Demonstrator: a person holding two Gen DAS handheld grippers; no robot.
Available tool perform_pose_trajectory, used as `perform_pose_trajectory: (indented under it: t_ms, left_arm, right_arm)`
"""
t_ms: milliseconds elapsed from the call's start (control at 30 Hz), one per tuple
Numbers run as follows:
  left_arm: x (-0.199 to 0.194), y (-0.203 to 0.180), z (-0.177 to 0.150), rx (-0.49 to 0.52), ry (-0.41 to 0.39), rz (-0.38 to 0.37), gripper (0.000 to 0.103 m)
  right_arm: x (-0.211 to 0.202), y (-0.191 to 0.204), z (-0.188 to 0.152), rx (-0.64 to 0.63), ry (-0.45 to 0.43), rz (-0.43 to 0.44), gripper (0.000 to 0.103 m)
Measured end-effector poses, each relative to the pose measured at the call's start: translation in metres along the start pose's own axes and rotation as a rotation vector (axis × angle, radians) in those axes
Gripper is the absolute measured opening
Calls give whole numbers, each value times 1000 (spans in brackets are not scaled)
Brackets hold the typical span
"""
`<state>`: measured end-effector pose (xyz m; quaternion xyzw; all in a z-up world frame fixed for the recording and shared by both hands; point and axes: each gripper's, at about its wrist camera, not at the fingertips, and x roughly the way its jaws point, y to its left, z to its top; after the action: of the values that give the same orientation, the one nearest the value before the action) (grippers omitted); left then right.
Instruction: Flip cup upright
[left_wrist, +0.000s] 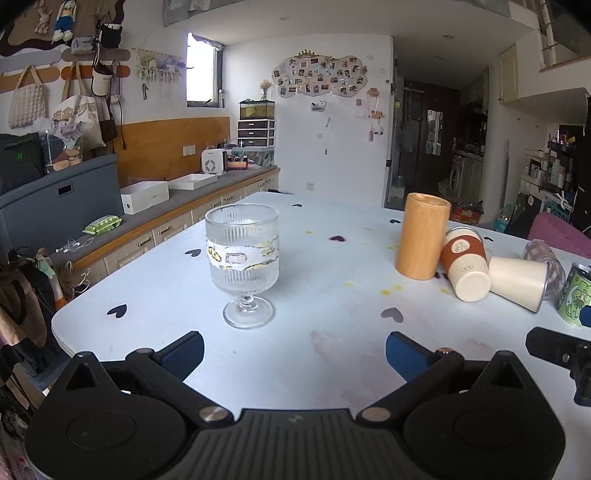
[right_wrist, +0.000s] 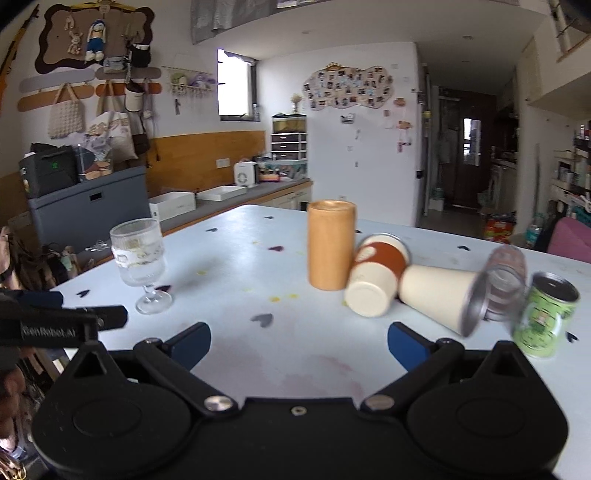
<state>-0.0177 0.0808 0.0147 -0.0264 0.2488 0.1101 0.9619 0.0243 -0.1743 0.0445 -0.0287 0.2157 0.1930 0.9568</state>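
Both grippers, left gripper (left_wrist: 294, 350) and right gripper (right_wrist: 299, 345), fingers apart, empty. Checked glass (right_wrist: 506, 282), frame right, blurred behind tipped cream cup (right_wrist: 439, 297).

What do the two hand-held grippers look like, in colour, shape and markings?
The left hand-held gripper and the right hand-held gripper look alike: black plastic bodies with round housings, silver pivot screws and blue finger pads. The left one's side, seen from the right wrist view, bears white "GenRobot.AI" lettering.
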Motion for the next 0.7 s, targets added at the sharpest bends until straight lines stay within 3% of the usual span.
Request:
perform_pose_trajectory:
  t_ms: [700]
  left_arm:
    - [-9,-3,-13,7,3,-1,103]
  right_arm:
    - [-18,-10,-19,10,5,-107,103]
